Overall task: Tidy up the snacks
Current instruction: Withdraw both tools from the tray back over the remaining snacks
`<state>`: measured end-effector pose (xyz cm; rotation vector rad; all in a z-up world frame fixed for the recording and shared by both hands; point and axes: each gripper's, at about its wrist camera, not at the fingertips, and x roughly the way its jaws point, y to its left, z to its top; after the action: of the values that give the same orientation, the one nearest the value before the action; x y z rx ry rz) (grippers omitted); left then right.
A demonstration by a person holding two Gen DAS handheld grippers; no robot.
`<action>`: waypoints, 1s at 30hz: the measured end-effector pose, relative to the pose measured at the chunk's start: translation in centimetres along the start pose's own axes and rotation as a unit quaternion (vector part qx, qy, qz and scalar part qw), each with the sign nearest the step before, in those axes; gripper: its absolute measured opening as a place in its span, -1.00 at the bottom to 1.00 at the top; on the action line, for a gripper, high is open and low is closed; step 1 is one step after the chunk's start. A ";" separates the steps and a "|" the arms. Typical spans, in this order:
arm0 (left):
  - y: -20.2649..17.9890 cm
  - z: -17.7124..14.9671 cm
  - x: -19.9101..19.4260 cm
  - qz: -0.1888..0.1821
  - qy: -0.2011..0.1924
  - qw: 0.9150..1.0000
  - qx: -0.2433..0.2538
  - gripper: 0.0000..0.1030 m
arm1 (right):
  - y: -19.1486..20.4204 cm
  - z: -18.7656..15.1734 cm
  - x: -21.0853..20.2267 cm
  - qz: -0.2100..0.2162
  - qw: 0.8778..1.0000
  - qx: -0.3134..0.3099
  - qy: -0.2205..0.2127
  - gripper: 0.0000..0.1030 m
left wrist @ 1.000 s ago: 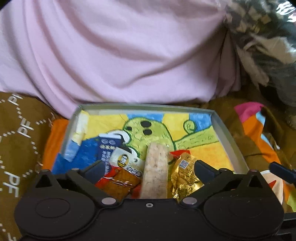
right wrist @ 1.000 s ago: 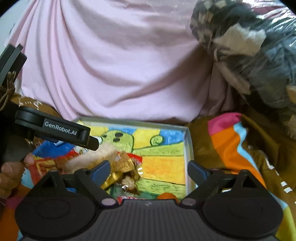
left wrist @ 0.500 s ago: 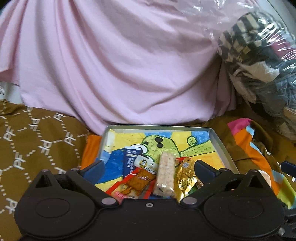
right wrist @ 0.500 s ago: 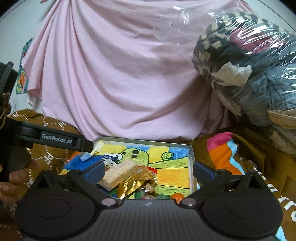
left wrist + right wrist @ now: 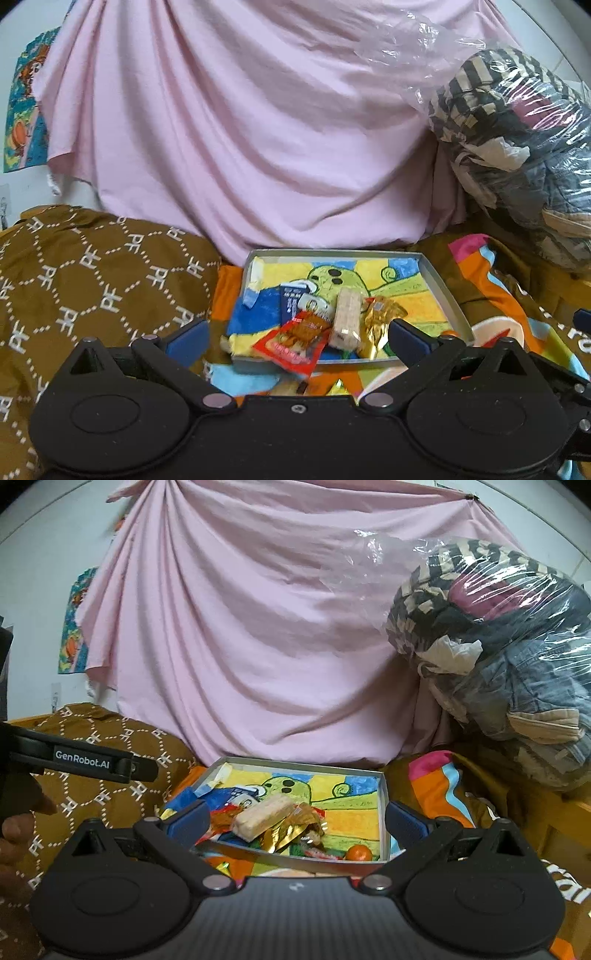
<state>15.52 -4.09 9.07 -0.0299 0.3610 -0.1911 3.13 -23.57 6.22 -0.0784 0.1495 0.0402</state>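
On the patterned cloth, below the pink sheet (image 5: 258, 129), the left hand-held gripper (image 5: 297, 338) hangs released and empty. Between its fingers lies the grey tray (image 5: 448, 295) holding a red packet (image 5: 291, 339), beige bar (image 5: 347, 317) and gold wrapper (image 5: 378, 325). The right hand-held gripper (image 5: 295, 818) gapes empty too.

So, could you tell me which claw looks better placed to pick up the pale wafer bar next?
Probably the left claw: it is open, and the wafer bar lies lengthwise almost centred between its fingers. From the right claw, also open, the bar sits diagonally.
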 end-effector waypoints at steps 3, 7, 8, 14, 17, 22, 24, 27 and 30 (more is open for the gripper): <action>0.2 -1.2 -1.3 0.006 0.005 1.000 0.008 0.99 | 0.5 -0.7 -1.3 0.004 1.000 -0.009 0.003 1.00; 0.5 -3.2 -2.7 0.017 0.016 1.000 0.015 0.99 | 1.2 -1.7 -2.5 0.010 1.000 -0.024 0.010 1.00; 0.7 -3.7 -3.0 0.019 0.021 0.999 0.016 0.99 | 1.3 -2.0 -2.7 0.011 1.000 -0.026 0.012 1.00; 1.3 -6.3 -3.7 0.029 0.054 0.998 0.016 0.99 | 1.7 -3.6 -3.6 0.020 0.999 -0.029 0.039 1.00; 1.3 -7.2 -3.7 0.029 0.068 0.997 0.018 0.99 | 2.0 -4.7 -3.6 0.025 0.997 -0.034 0.063 1.00; 1.1 -8.6 -3.3 0.027 0.093 0.995 0.025 0.99 | 2.5 -6.3 -3.5 0.034 0.994 -0.038 0.099 1.00; 1.1 -9.4 -3.1 0.028 0.104 0.994 0.029 0.99 | 2.6 -6.9 -3.5 0.036 0.993 -0.036 0.109 1.00; 1.1 -10.4 -2.7 0.028 0.122 0.992 0.032 0.99 | 2.7 -7.6 -3.3 0.036 0.991 -0.033 0.123 1.00; 1.1 -11.4 -2.2 0.028 0.143 0.989 0.036 0.99 | 2.7 -8.1 -3.1 0.036 0.990 -0.027 0.137 1.00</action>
<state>9.66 -2.52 -0.85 0.0804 0.6391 -0.1534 -1.23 -21.62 -1.51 -0.1318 0.4263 0.1060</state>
